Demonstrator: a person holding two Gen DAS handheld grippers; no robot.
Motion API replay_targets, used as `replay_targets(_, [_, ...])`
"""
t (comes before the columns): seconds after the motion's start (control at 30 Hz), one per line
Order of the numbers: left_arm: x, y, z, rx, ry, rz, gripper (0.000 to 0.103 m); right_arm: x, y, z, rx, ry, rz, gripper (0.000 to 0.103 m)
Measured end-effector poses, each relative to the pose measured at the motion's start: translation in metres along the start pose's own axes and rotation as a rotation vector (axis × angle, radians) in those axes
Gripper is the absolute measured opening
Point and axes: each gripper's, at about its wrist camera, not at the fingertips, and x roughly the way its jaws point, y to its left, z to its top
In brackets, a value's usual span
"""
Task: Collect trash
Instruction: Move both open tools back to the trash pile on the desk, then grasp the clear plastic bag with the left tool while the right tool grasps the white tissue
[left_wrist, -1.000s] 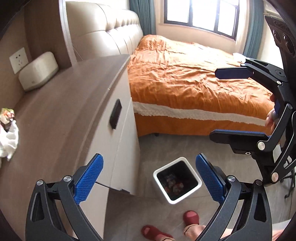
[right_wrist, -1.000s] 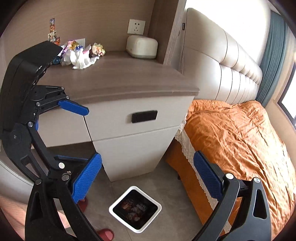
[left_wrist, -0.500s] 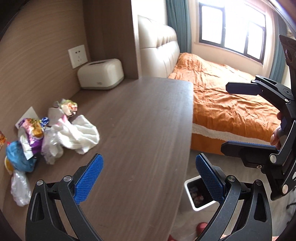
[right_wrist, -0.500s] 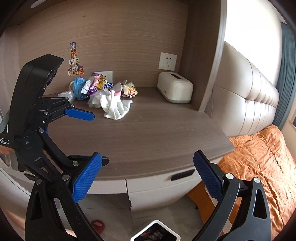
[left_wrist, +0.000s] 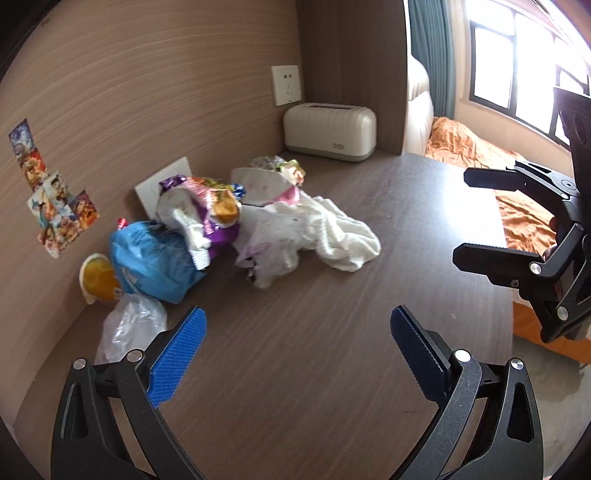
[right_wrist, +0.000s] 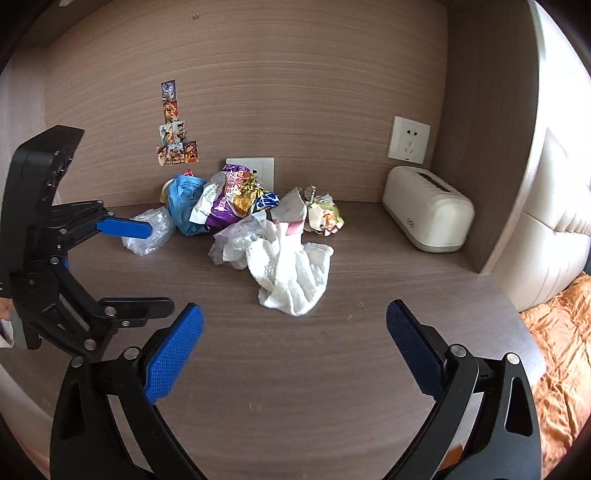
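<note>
Both sets of tongs hover over the worktop (right_wrist: 332, 387), and both stand wide apart with nothing between them: the left tongs (left_wrist: 297, 354) and the right tongs (right_wrist: 293, 345) are empty. The trash sits in a loose pile against the back wall, and the cream tissue box (right_wrist: 428, 218) is our landmark: everything to be gathered lies to the left of it, well apart from it. Nearest the box is a small crumpled wrapper (right_wrist: 325, 218), then a white crumpled cloth or paper towel (right_wrist: 291, 277) spilling forward toward the tongs, and a thin clear bag (right_wrist: 236, 236) touching it. Further left of the box lean a purple snack bag (right_wrist: 229, 199) and a blue plastic bag (right_wrist: 183, 205), with another clear plastic bag (right_wrist: 149, 232) at the far end. By the look of it, all of this is light, soft and crinkly, likely to slip or trail. The white towel looks the easiest first grab: pinch its bunched, raised middle, not a flat edge. The foil bag is best taken at a folded crease.
</note>
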Motion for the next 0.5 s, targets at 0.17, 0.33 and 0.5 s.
replay_targets(0.17, [0.009,0.034,-0.004,-0.03,0.015,0.045,0.098,0.038,0.004,0.01,-0.013,0.023,0.023,0.098])
replay_targets(0.33, [0.02,0.058,-0.008,-0.048,0.034,0.08,0.098,0.074,0.001,0.014,-0.022,0.085,0.031,0.098])
replay_targets(0.5, [0.029,0.081,-0.016,-0.069,0.051,0.121,0.098,0.104,-0.01,0.02,0.032,0.191,0.07,0.098])
